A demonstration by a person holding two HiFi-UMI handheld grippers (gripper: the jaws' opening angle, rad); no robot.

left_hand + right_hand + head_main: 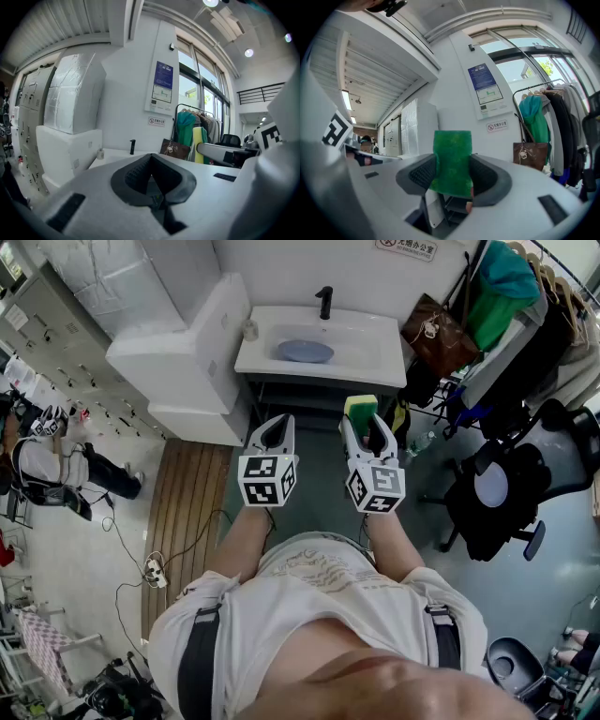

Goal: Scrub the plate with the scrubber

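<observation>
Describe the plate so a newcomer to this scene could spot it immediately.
Find the white sink counter against the far wall, with a black faucet. The plate lies in its basin, below that faucet. It alone is flat, round and pale blue; the bottle nearby stands upright.

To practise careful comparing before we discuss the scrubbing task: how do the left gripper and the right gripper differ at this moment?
Jaws: the left gripper has its jaws closed tip to tip, while the right gripper has its jaws held apart.
Load: the left gripper is empty, while the right gripper clamps a green scrubber.
Shared: both are pale grey with dark pads and point toward the sink.
</observation>
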